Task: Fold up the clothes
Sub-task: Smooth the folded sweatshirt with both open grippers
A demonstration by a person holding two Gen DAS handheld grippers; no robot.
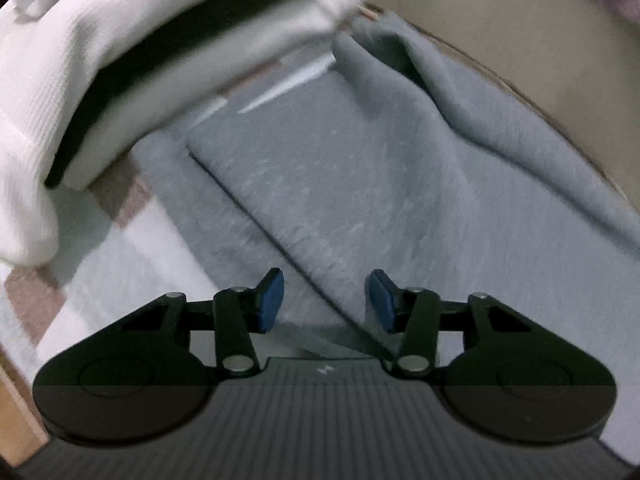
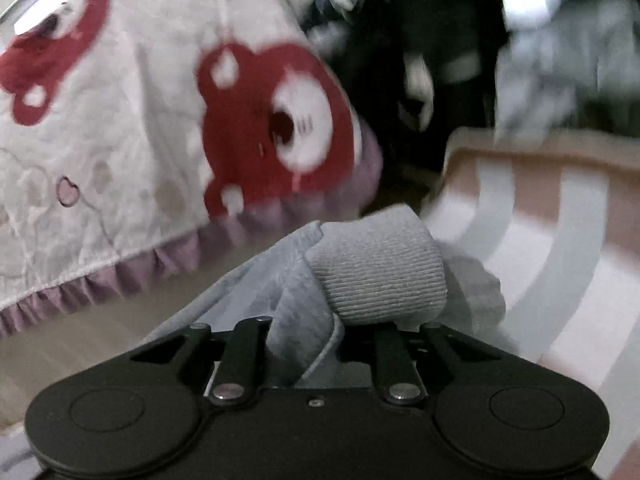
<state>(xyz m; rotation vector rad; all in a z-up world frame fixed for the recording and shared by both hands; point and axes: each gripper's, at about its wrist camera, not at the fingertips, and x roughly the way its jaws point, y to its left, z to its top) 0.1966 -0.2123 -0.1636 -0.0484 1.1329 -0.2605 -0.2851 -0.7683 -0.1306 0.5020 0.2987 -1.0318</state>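
My left fingers (image 1: pixel 326 302) stand partly apart with nothing between the blue pads, hovering just above the grey fleece garment (image 1: pixel 360 184). My right fingers (image 2: pixel 340 328) are clamped on the garment's ribbed cuff (image 2: pixel 380 272) and bunched fleece. The garment lies on the checked blanket (image 1: pixel 100 264), with folded white clothes (image 1: pixel 100 64) just beside it.

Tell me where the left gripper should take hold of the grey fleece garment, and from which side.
Probably the raised fold edge of the grey fleece garment, which runs diagonally toward the open left gripper. Come down from above with one pad on either side of that edge; the flat panel beside it offers nothing to pinch.
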